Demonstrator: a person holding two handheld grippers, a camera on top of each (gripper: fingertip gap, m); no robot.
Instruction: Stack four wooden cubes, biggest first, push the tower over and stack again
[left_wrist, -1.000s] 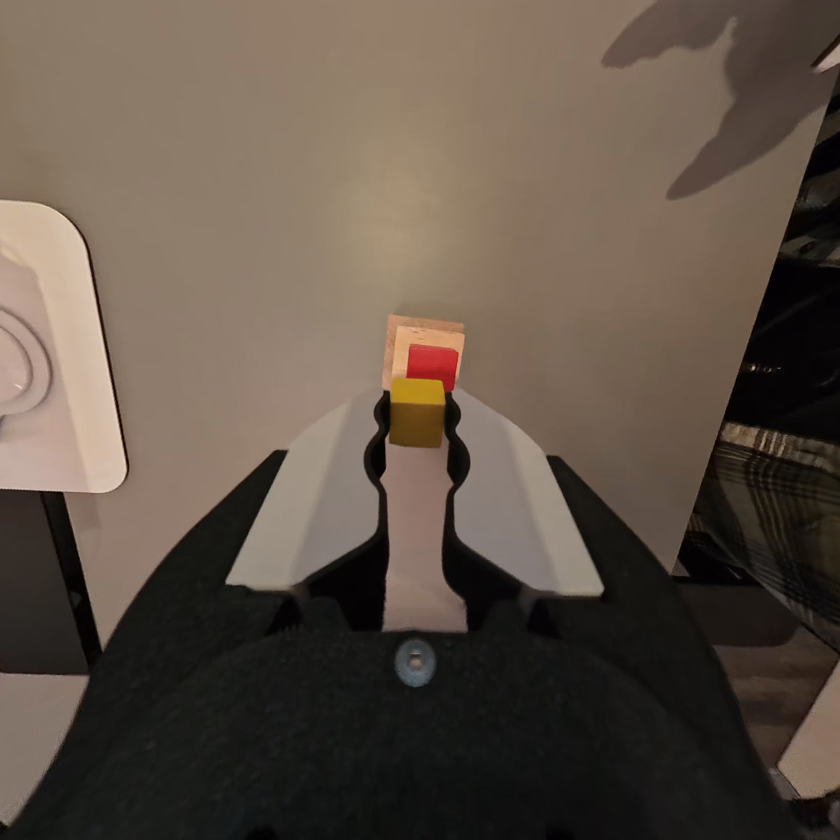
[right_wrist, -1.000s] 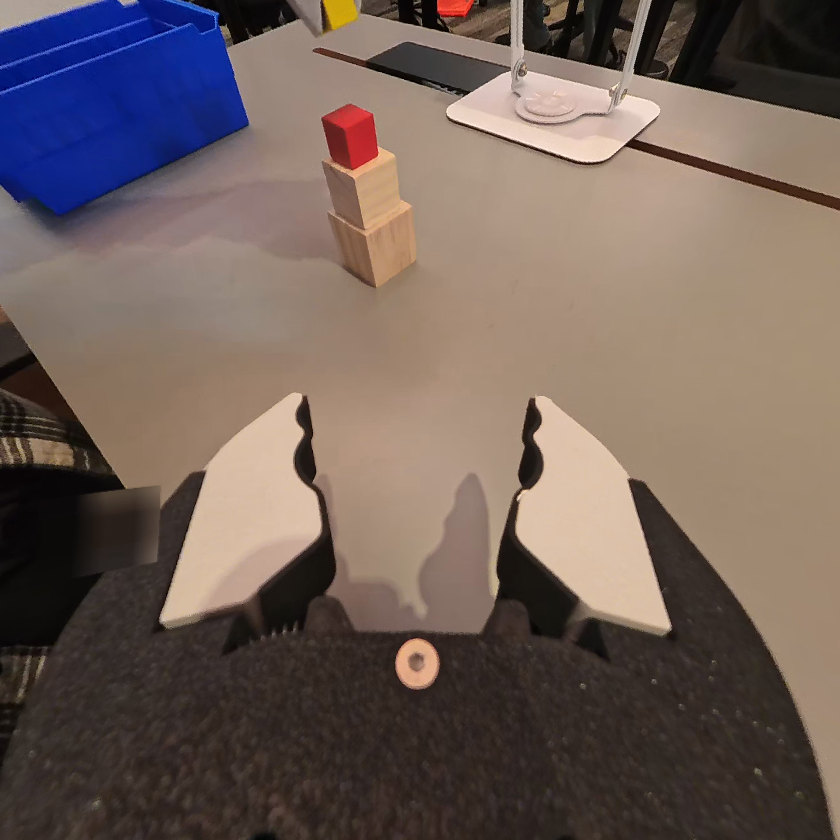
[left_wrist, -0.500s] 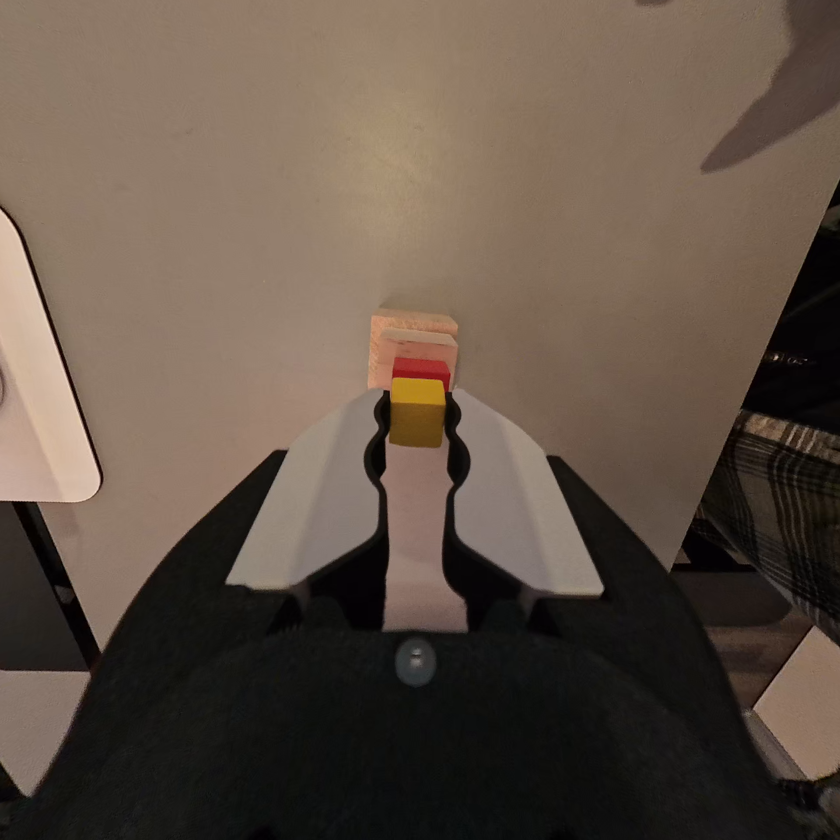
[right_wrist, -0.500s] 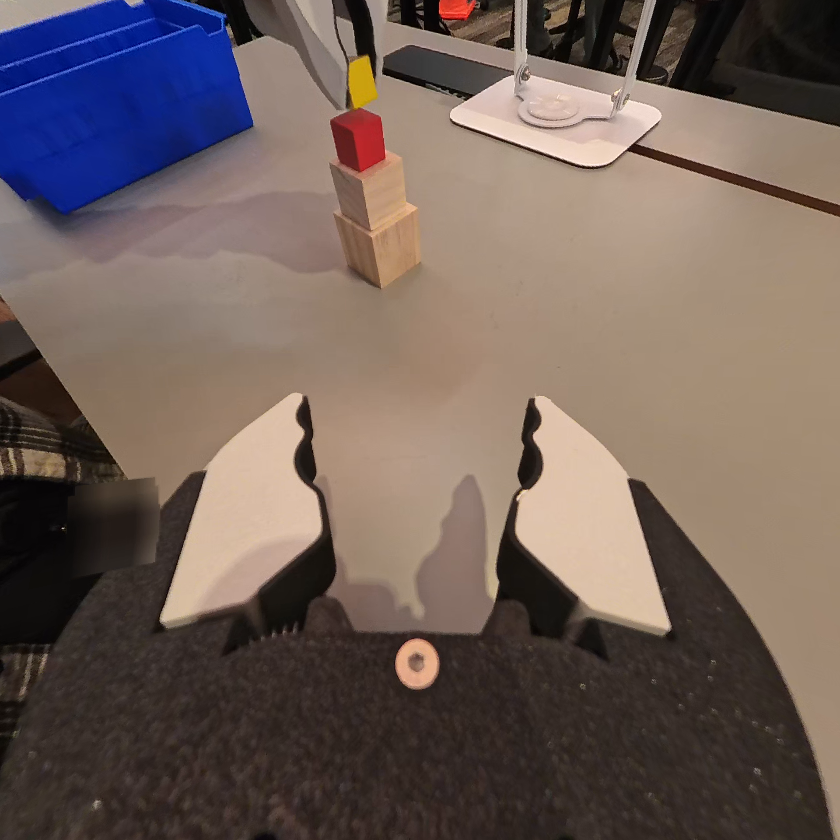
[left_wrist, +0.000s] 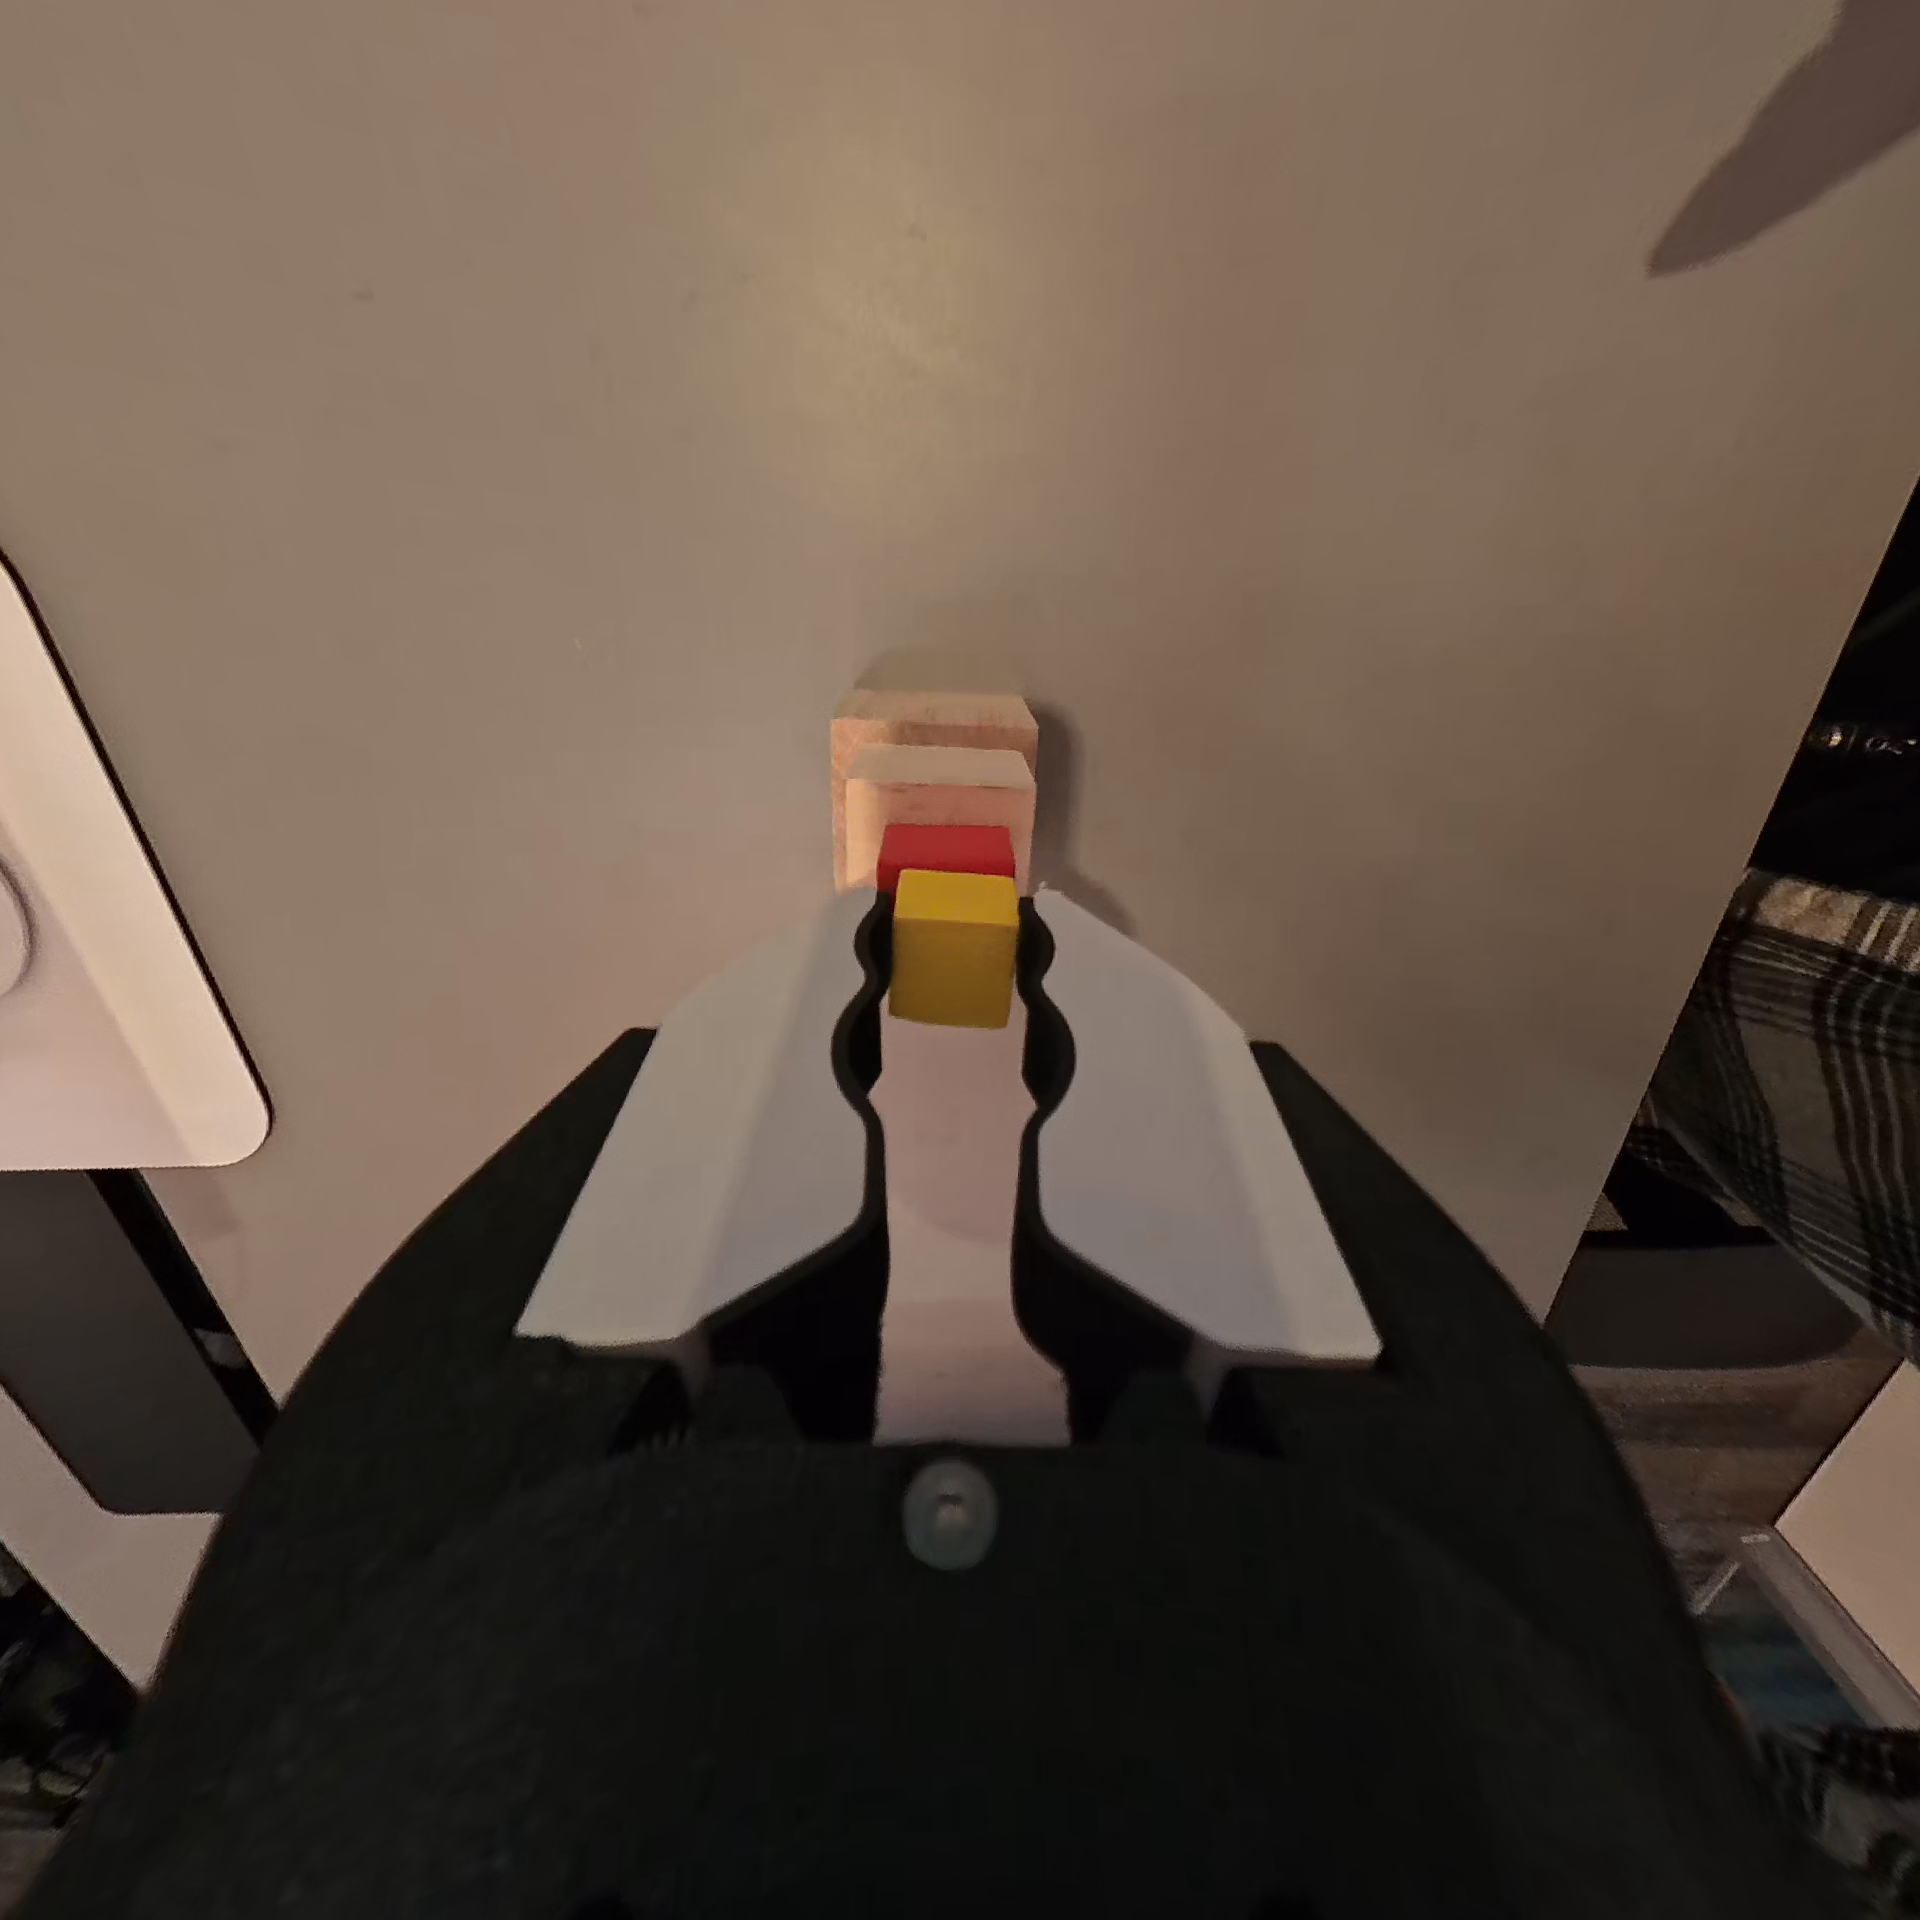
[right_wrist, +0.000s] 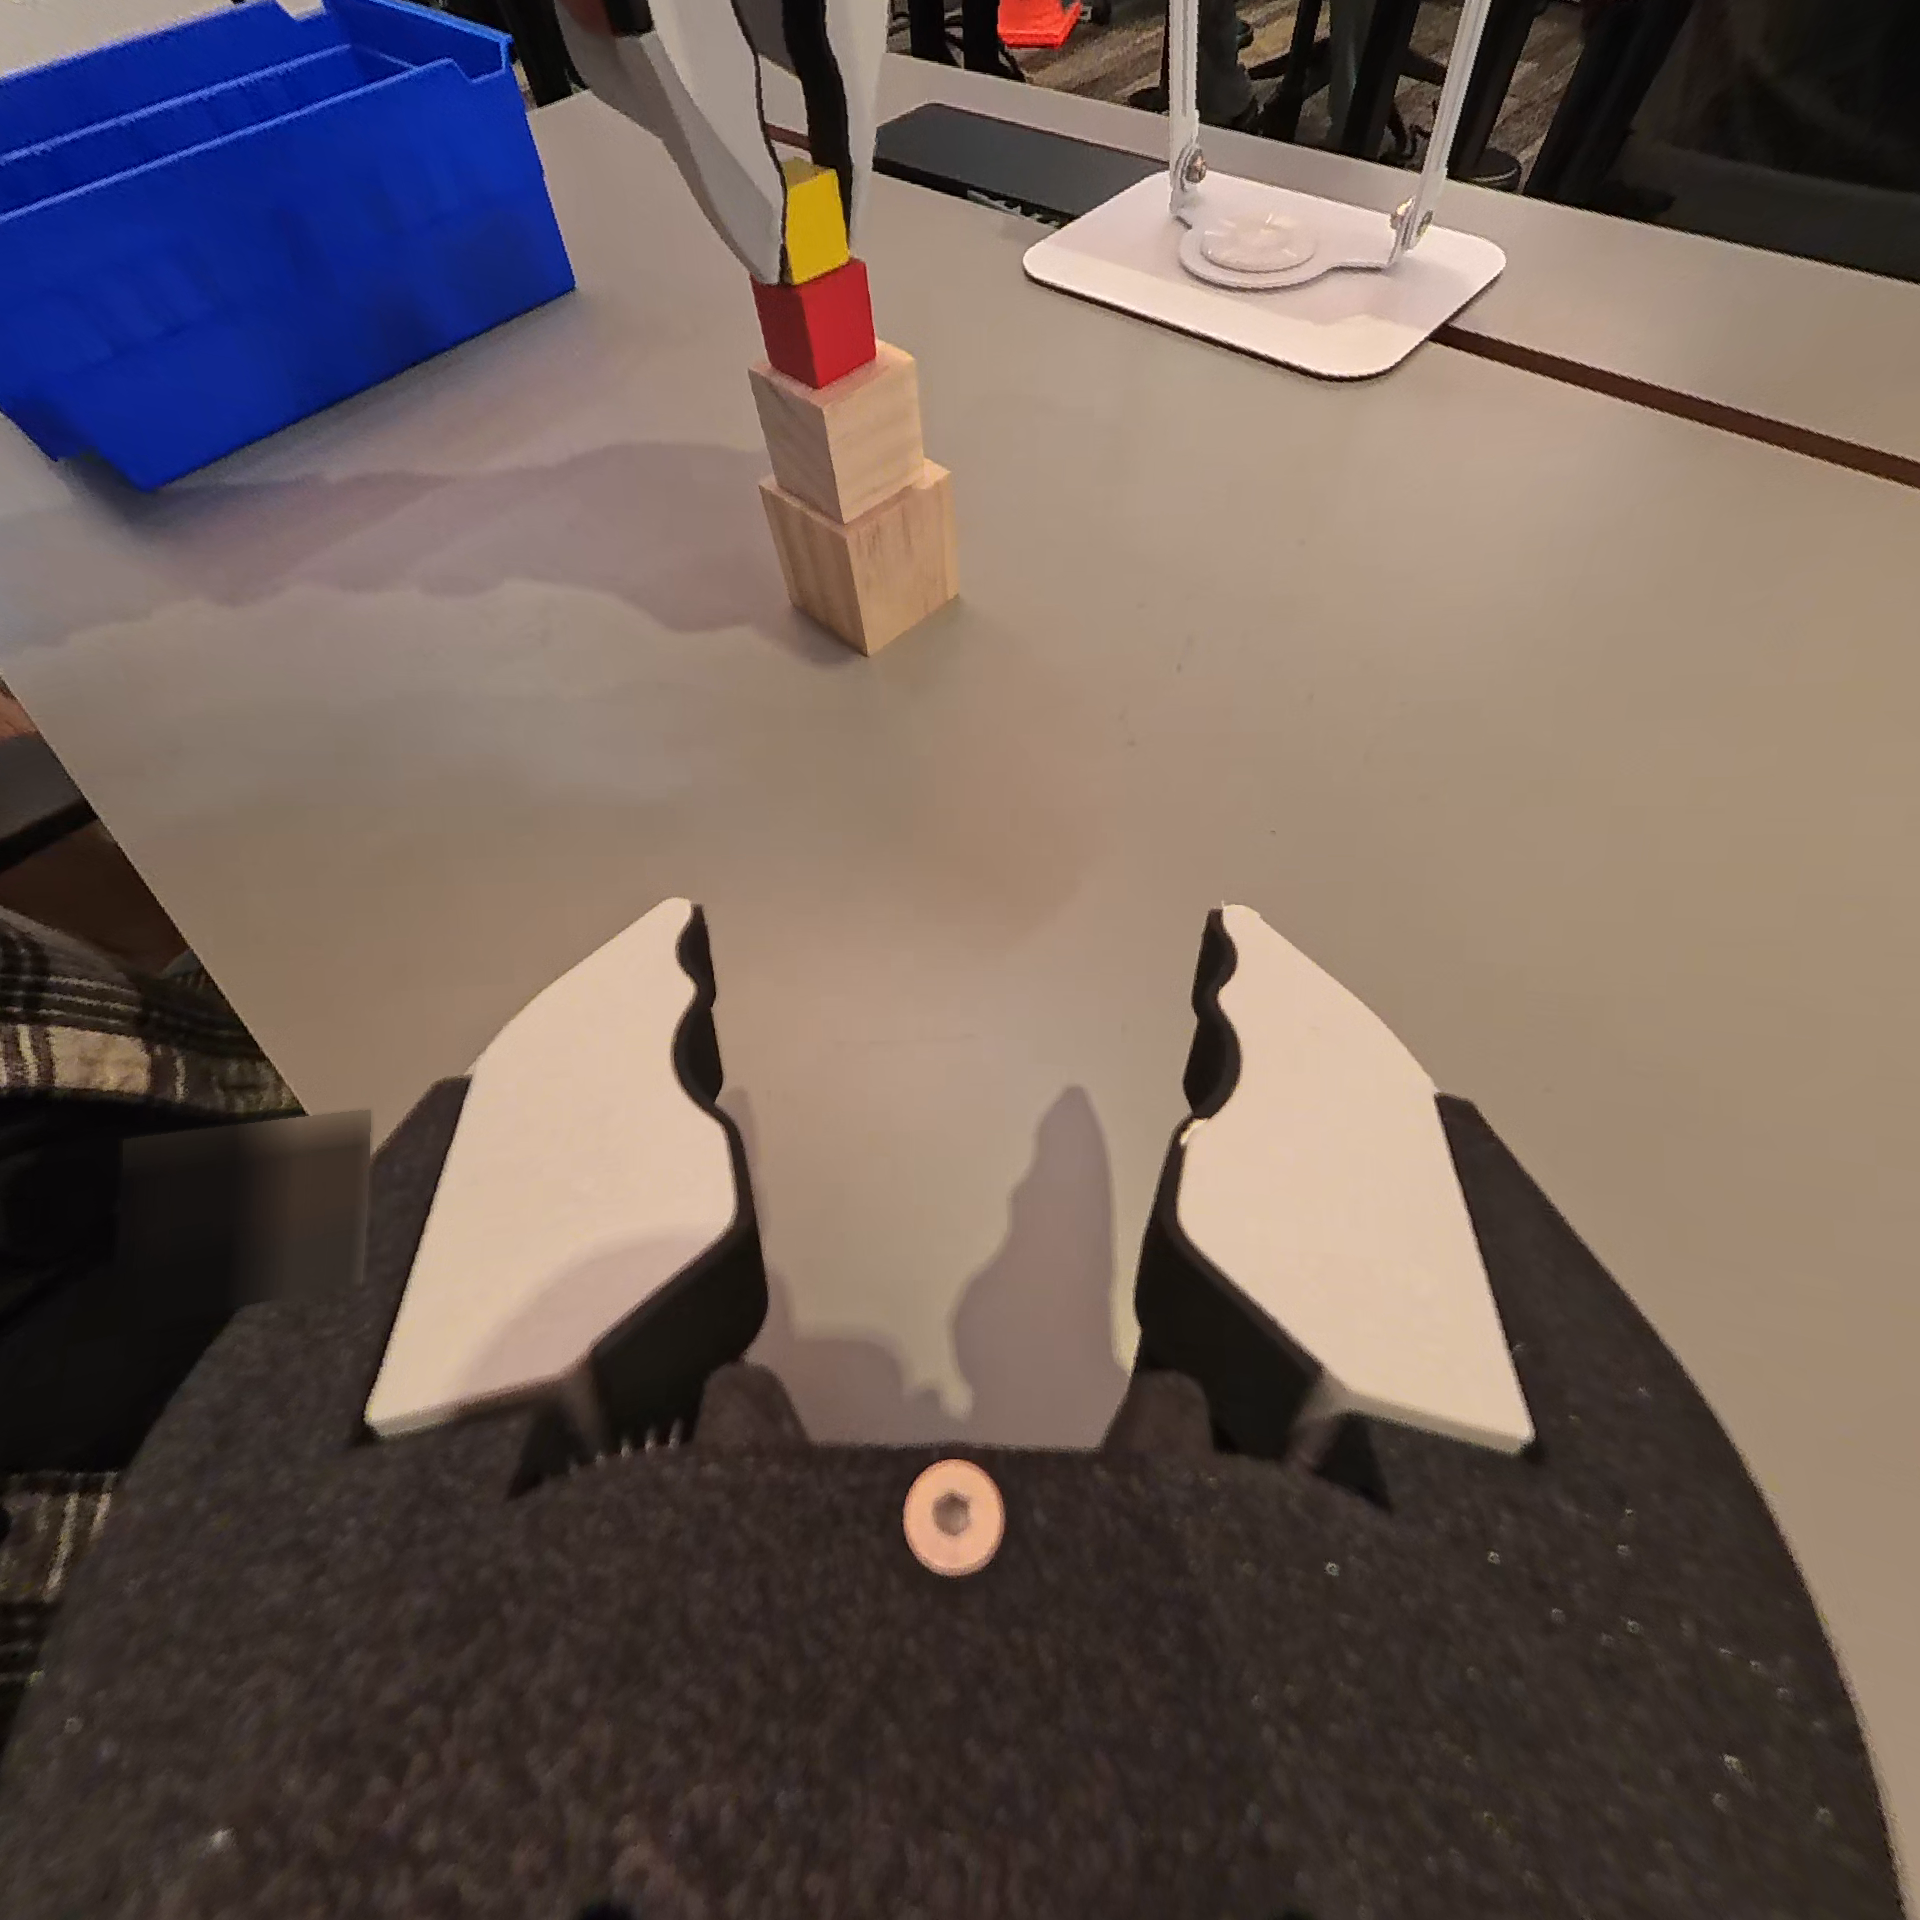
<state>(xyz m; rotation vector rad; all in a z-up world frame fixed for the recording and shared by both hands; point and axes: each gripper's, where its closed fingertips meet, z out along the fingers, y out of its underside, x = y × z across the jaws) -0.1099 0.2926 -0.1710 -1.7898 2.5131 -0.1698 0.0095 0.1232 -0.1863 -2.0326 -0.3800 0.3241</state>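
In your left wrist view, your left hand-held gripper (left_wrist: 954, 940) points straight down and pinches the yellow cube (left_wrist: 952, 961) between its black wavy pads; the fingers' outer faces are smooth and pale. Directly under the yellow cube sits the red cube (left_wrist: 943, 850), and under that the two bare-wood cubes, the mid cube (left_wrist: 940, 795) on the big cube (left_wrist: 935, 717), each showing as a wider step with visible grain. The grey surface (left_wrist: 623, 416) is matte and smooth. A white rounded base plate (left_wrist: 104, 935) lies at the left edge. Compared with a second ago, the stack looks larger and more squarely under the yellow cube, and the plate has slid toward the frame's edge.

In your right wrist view, your right hand-held gripper (right_wrist: 956, 1013) hovers low over the bare surface (right_wrist: 1351, 779) with fingers spread wide, holding nothing, well apart from the tower. The left hand-held gripper (right_wrist: 805, 223) comes down from above, and the yellow cube (right_wrist: 814, 229) meets the top of the red cube (right_wrist: 816, 322), which sits on the mid cube (right_wrist: 836, 431) and big cube (right_wrist: 862, 556). Half a second ago the yellow cube hung clear above the red one. A blue plastic bin (right_wrist: 260, 260) stands at the left, the base plate (right_wrist: 1268, 281) beyond.
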